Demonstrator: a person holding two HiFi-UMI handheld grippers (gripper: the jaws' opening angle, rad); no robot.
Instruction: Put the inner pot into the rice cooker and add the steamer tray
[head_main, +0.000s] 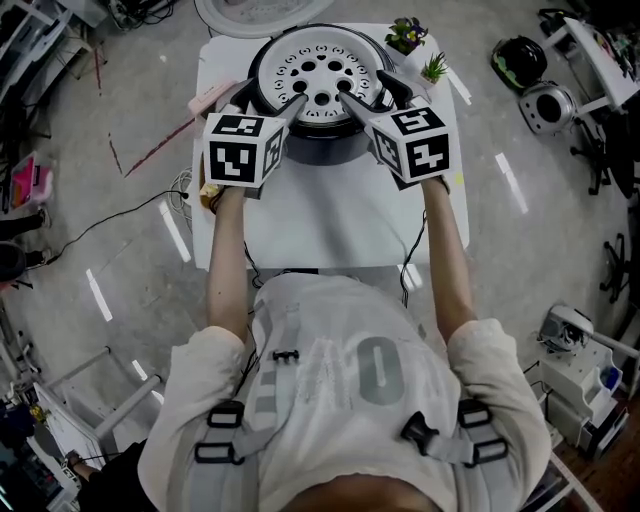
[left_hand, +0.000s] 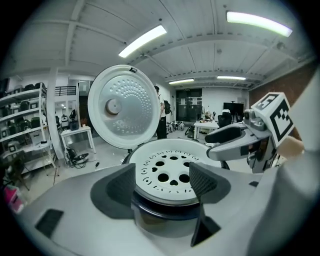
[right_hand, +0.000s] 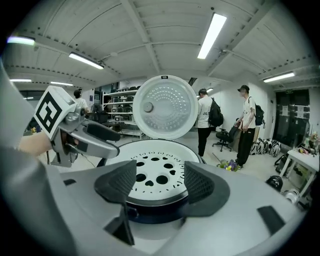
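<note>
The white steamer tray (head_main: 322, 72), pierced with round holes, sits level in the black rice cooker (head_main: 325, 142) on the white table (head_main: 330, 215). The cooker's lid (left_hand: 122, 107) stands open behind it. The inner pot is hidden under the tray. My left gripper (head_main: 268, 98) reaches over the tray's near left rim, my right gripper (head_main: 368, 93) over its near right rim. In the left gripper view the open jaws (left_hand: 162, 181) frame the tray (left_hand: 167, 170) without pressing on it. The right gripper (right_hand: 159, 181) is also open, with the tray (right_hand: 155, 172) just beyond its pads.
Two small potted plants (head_main: 407, 35) (head_main: 434, 68) stand at the table's far right corner, and a pink object (head_main: 210, 97) lies at its left edge. Cables trail on the floor at the left. Two people (right_hand: 207, 120) stand behind the cooker.
</note>
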